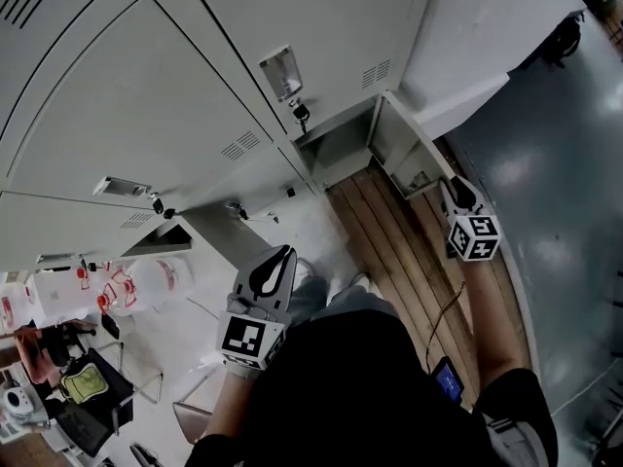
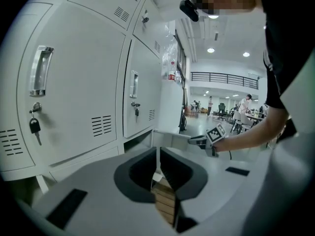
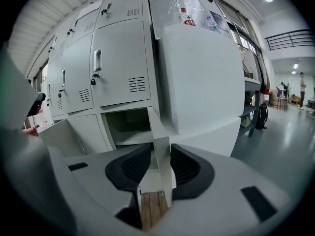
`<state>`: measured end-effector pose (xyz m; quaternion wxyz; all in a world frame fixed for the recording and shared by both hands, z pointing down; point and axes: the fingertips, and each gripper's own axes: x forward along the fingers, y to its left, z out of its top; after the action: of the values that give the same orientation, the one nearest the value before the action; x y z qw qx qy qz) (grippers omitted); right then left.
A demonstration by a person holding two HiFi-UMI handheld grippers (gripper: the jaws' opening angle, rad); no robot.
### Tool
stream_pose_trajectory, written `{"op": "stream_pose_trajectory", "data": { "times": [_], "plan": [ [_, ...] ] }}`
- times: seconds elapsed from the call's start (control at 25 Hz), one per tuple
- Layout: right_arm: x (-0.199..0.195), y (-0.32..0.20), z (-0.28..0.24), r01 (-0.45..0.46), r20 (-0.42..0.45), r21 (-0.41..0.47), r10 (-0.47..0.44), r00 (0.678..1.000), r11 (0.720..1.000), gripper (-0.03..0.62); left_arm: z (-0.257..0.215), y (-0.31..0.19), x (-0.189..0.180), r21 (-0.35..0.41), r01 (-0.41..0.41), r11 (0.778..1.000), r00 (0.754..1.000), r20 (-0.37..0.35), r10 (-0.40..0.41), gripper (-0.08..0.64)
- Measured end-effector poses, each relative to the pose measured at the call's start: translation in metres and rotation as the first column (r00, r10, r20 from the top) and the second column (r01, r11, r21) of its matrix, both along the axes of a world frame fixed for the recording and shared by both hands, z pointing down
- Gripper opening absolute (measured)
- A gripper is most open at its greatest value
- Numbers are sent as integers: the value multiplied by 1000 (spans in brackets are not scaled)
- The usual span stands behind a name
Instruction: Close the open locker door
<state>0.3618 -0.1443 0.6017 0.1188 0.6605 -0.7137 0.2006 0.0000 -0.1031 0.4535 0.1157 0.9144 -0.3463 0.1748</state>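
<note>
The open locker [image 1: 336, 149] is in the bottom row, and its white door [image 1: 404, 149] swings out to the right over the wooden floor. My right gripper [image 1: 454, 191] is at the door's free edge. In the right gripper view the door's edge [image 3: 158, 136] stands upright between the jaws of the right gripper [image 3: 160, 168], which are open wide around it. My left gripper [image 1: 282, 256] hangs lower left, away from the door, shut and empty. The left gripper view looks past the left gripper [image 2: 158, 166] at the same door [image 2: 170, 139] with the right gripper [image 2: 202, 141] on it.
Closed lockers with keys [image 1: 300, 115] in their locks fill the wall. Another lower door [image 3: 56, 132] stands ajar at the left. A white cabinet side [image 3: 202, 77] flanks the open locker. Wooden boards [image 1: 409, 261] meet grey floor [image 1: 555, 163]. Bags and clutter [image 1: 88, 377] lie bottom left.
</note>
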Motion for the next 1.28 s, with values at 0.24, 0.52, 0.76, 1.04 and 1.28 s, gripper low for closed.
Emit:
{"op": "stream_pose_trajectory", "data": {
  "times": [0.24, 0.52, 0.76, 1.04, 1.28],
  "plan": [
    [-34, 6, -1, 32, 19, -11, -32, 999, 999, 130, 1, -2, -20, -11, 16, 1000, 1000, -11, -16, 26],
    [-94, 7, -2, 74, 49, -19, -73, 996, 997, 130, 2, -2, -56, -12, 34, 999, 999, -22, -34, 26],
    [-152, -4, -8, 120, 72, -1, -120, 990, 993, 130, 7, -2, -94, -25, 49, 999, 998, -24, -49, 26],
    [-211, -30, -10, 158, 75, 25, -159, 984, 987, 130, 11, -7, -142, -20, 80, 997, 996, -24, -80, 26],
    [-249, -58, -10, 176, 81, 48, -180, 980, 983, 133, 13, -13, -179, -22, 107, 994, 994, -19, -108, 26]
  ]
}}
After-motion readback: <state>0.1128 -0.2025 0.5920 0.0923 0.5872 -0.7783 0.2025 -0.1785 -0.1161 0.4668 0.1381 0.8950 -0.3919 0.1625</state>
